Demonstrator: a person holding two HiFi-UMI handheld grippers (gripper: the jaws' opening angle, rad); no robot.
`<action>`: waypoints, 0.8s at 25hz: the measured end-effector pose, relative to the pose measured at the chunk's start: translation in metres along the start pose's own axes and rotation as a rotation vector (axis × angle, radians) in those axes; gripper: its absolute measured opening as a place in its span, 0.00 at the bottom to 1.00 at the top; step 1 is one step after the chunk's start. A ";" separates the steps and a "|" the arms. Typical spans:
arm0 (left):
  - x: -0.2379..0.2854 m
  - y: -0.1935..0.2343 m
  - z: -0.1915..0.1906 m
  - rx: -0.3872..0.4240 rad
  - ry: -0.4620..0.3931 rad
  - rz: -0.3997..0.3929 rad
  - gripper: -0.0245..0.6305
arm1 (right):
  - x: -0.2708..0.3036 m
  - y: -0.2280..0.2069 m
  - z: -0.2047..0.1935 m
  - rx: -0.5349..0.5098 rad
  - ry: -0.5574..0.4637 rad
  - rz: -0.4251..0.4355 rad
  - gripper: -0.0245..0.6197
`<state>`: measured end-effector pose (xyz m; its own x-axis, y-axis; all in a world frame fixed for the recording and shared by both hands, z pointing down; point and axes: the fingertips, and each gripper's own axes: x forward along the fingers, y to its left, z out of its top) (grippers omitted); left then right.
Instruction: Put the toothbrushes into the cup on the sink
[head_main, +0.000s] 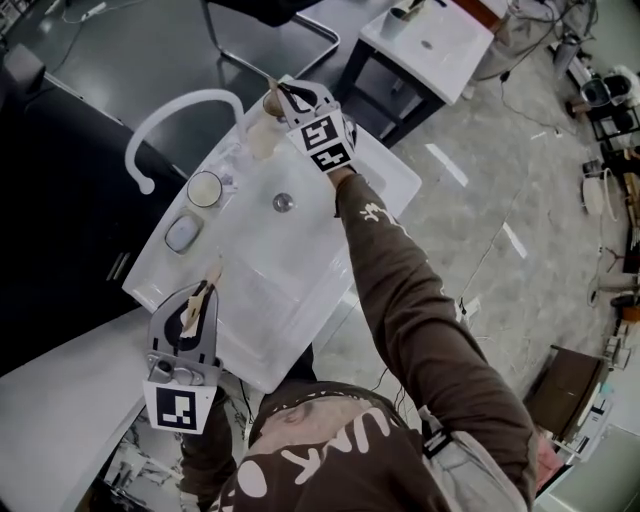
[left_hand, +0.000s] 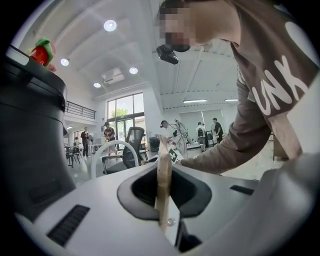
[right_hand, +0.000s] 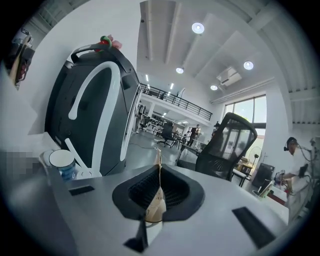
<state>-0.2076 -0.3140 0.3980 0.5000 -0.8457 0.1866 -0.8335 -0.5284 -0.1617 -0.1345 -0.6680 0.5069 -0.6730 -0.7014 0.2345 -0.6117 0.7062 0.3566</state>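
Left gripper (head_main: 201, 293): clamped on wooden toothbrush (left_hand: 163, 175). Right gripper (head_main: 285, 95): clamped on second toothbrush (right_hand: 156, 202). Cup (head_main: 204, 188): on sink (head_main: 395, 175).

Left gripper (head_main: 203, 292) and right gripper (head_main: 284, 96) clamped

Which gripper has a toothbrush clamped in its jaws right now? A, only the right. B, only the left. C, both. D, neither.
C: the left gripper is shut on a toothbrush, and the right gripper is shut on a second toothbrush.
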 end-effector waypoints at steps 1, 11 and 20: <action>0.000 0.000 -0.002 -0.003 0.002 0.002 0.08 | 0.002 0.001 -0.005 0.005 0.007 0.001 0.06; -0.002 -0.003 -0.007 -0.006 0.010 0.002 0.08 | 0.006 -0.001 -0.012 0.024 -0.002 -0.014 0.07; -0.005 -0.014 -0.002 -0.001 -0.006 -0.013 0.08 | -0.013 0.003 0.007 -0.011 -0.052 0.011 0.37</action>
<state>-0.1990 -0.3028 0.4017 0.5120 -0.8392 0.1832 -0.8272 -0.5392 -0.1582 -0.1308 -0.6559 0.4983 -0.7001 -0.6878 0.1915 -0.5999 0.7122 0.3647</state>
